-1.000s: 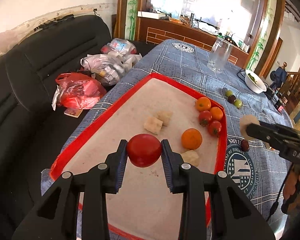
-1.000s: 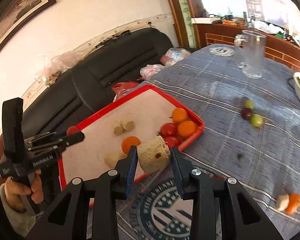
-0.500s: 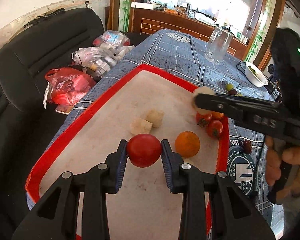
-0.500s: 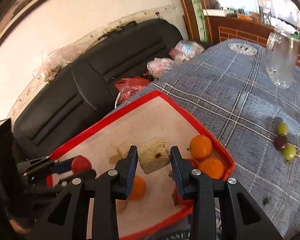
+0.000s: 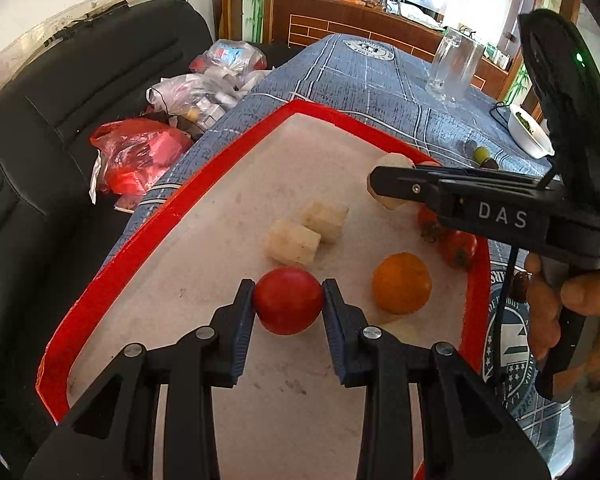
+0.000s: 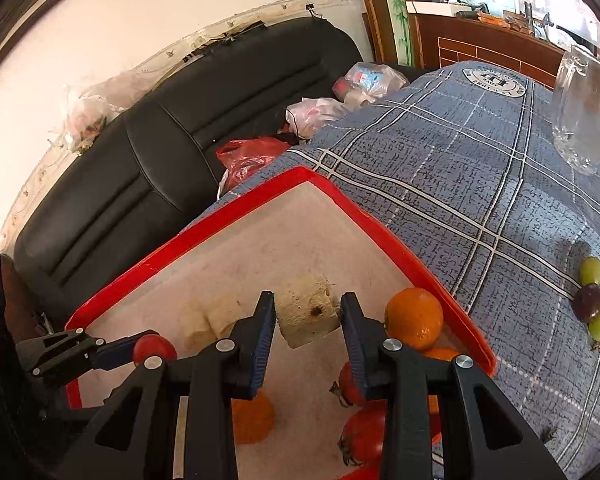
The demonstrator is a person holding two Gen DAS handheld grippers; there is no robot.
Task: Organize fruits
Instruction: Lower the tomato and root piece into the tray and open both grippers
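At the lower centre of the left wrist view, the left gripper is clenched on a round red tomato, one pad on each side of it, above the pale floor of the red-rimmed tray. The tomato is nearly a ball, with no clear long axis and no stalk end showing. Just above it in the frame lie two pale cut chunks, touching each other; an orange sits to its right.

In the right wrist view, centre frame, the right gripper grasps a pale cylindrical chunk over the tray. Its long axis runs roughly across the frame from pad to pad, and a face with a dark spot turns toward the camera. To its right another orange rests against the tray's rim, with tomatoes lower down. Grapes lie on the blue plaid cloth at far right.
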